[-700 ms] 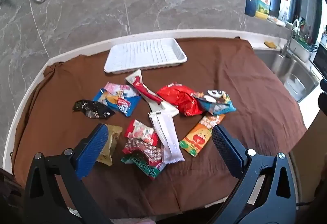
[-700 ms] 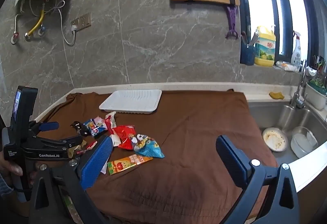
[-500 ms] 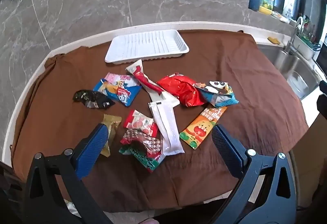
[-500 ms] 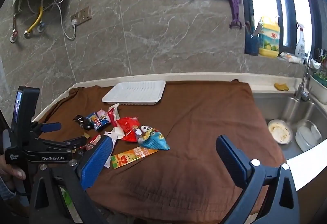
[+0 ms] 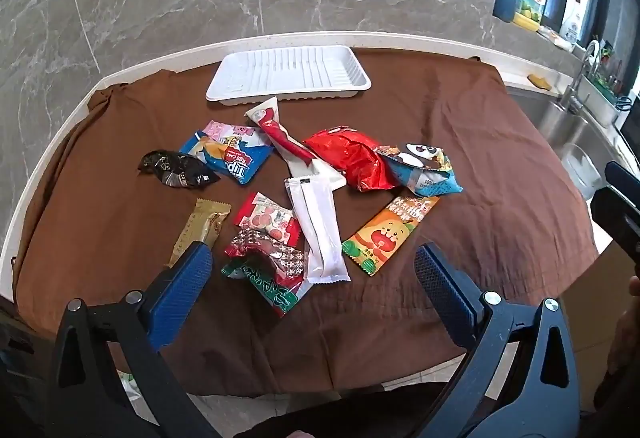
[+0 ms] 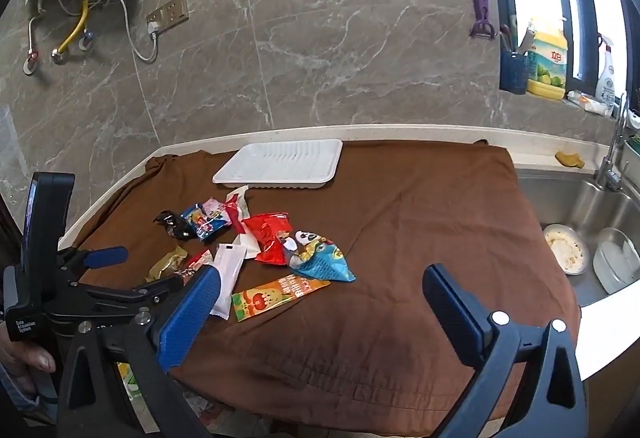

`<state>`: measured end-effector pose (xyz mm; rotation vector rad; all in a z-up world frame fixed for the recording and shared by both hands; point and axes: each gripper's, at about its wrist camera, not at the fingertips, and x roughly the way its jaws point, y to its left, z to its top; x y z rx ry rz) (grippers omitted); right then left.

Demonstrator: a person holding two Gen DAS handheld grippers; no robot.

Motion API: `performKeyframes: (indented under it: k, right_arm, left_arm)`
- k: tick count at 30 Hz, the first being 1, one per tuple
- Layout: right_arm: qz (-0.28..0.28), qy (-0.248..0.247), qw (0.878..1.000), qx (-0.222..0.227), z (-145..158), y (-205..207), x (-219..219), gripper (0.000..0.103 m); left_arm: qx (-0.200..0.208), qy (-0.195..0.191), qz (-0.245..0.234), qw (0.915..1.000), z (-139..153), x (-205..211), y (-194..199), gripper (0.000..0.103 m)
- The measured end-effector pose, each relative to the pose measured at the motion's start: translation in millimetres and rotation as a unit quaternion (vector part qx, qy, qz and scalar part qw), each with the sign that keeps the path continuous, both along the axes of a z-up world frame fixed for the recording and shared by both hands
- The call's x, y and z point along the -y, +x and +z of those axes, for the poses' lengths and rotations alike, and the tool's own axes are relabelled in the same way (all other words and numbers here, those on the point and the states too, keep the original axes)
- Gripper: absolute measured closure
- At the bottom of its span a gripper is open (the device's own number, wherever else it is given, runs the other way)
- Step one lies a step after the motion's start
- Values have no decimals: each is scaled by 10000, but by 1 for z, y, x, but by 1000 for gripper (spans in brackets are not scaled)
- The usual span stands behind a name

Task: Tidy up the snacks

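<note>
Snack packets (image 5: 320, 198) light, crinkly, slippery; pinch flat sealed edge. Left claw (image 5: 312, 270) apart, right claw (image 6: 320, 288) apart, both empty.

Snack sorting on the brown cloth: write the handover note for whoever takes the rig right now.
Left claw: open, empty, hovering over the near end of the pile.
Right claw: open, empty, above the brown cloth right of the pile.
Ribbed white plastic tray: at the back, holds nothing.
Snack packets, including the long white sachet and orange cartoon-fruit packet: all loose on the cloth.
Done: nothing. Left: every packet.
</note>
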<state>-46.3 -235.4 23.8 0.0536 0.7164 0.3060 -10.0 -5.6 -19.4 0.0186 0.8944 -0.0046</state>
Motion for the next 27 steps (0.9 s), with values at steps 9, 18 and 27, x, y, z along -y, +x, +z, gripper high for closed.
performKeyframes:
  k: [9,18,27]
  right_arm:
    - [84,6,10000,-34,-3,3,-5,0]
    - [149,2,9999,-20,-5,3,-9,0]
    - [199,-11,9998,-45,-7,3,-13,0]
  left_arm:
    - [-25,-20,57,10000,-5,-1,0,0]
    - [-55,-42,98,9999,-9,-3,0,0]
    - [-95,-95,154,9998,-12,-7,1,0]
